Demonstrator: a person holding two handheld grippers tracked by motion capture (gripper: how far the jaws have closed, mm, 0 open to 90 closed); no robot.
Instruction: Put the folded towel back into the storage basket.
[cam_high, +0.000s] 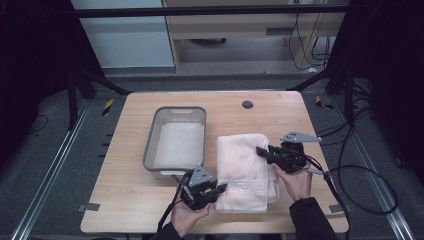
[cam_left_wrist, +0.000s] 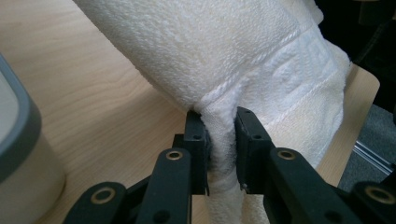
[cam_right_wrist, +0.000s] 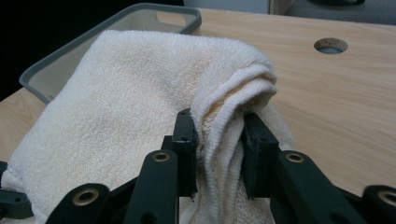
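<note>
A folded cream towel (cam_high: 245, 170) lies on the wooden table (cam_high: 215, 105), right of centre. My left gripper (cam_high: 220, 190) is shut on the towel's near left corner; in the left gripper view the towel (cam_left_wrist: 243, 56) bunches between the black jaws of that gripper (cam_left_wrist: 220, 140). My right gripper (cam_high: 261, 151) is shut on the towel's right edge, near its far end. The right gripper view has several towel layers (cam_right_wrist: 140, 107) pinched in that gripper (cam_right_wrist: 219, 135).
A grey plastic bin (cam_high: 176, 138) with a pale inside stands just left of the towel; its rim (cam_right_wrist: 60, 60) shows behind the towel. A round cable hole (cam_high: 247, 104) sits near the table's far edge. Cables trail off the right side.
</note>
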